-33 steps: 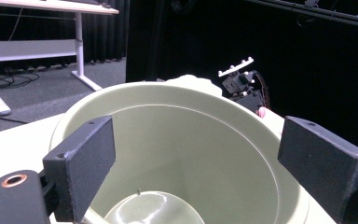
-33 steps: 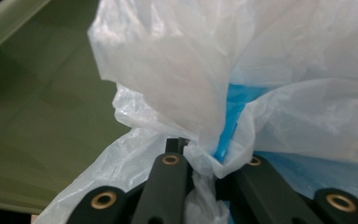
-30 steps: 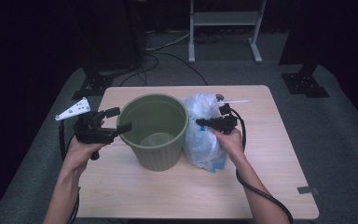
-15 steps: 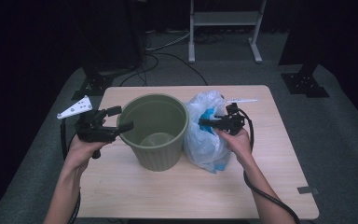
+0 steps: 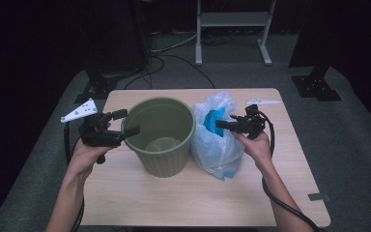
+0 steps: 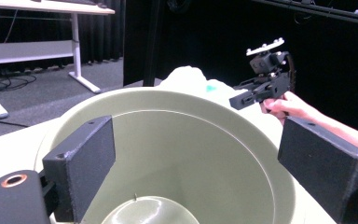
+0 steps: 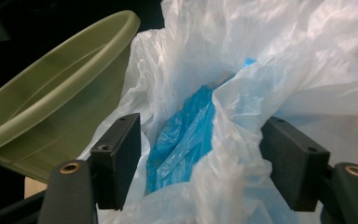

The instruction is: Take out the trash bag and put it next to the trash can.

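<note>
Translucent plastic bag (image 5: 219, 140) with blue contents stands mid-frame, touching the green bin's (image 5: 160, 136) right side, right gripper (image 5: 224, 124) just opened, jaws loosely straddling its folds, while the open left gripper (image 5: 131, 123) brackets the rim, probably steadying it.

From the high view I see the tabletop (image 5: 174, 203) lit from overhead; the room around it falls off to near black. Shadows under the green bin (image 5: 160, 137) are short and soft. The white bag (image 5: 220, 145) reflects brightly, with washed-out patches in the right gripper view. That view is soft on the near plastic. The left gripper view blurs its own near claw (image 6: 191, 158); the far background is dim and grainy.
</note>
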### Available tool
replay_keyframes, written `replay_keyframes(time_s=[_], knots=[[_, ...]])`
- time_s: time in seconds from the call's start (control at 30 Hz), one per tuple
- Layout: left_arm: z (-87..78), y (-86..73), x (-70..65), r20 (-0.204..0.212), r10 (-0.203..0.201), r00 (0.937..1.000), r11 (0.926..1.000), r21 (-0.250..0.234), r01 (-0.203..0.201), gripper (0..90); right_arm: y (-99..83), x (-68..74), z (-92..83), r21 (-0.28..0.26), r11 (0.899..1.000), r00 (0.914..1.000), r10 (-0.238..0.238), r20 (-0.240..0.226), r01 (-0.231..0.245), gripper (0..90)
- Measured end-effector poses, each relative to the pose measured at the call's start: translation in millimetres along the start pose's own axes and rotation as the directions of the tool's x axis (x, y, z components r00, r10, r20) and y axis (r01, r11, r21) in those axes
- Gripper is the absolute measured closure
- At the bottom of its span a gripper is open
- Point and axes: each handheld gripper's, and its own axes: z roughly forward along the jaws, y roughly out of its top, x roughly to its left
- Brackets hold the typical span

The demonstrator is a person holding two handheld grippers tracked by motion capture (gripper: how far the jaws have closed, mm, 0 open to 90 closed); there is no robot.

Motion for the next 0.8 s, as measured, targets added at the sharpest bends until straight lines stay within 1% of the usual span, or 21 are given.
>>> replay_keyframes(time_s=[0.2,0.37,0.6,0.8], knots=[[0.4,0.4,-0.7,0.003,0.002,1.0000,1.0000,-0.002,-0.002,9.8,3.2,2.1,-13.3,-0.019,1.000,0.9998,-0.014,0.011,0.014,29.3],[0.1,0.7,-0.8,0.002,0.004,1.0000,1.0000,-0.003,-0.004,9.8,3.4,-0.4,-24.0,-0.037,0.999,0.9998,-0.006,0.021,0.007,29.0],[1.0,1.0,-1.3,0.002,0.003,1.0000,1.0000,-0.003,-0.003,9.8,-1.1,-6.9,-37.4,-0.053,0.998,0.9995,0.024,0.019,-0.023,28.6],[3.3,1.5,-2.7,0.007,0.002,1.0000,1.0000,-0.002,-0.002,9.8,-8.3,-6.6,-47.0,-0.056,0.998,0.9996,0.022,0.015,-0.021,28.7]])
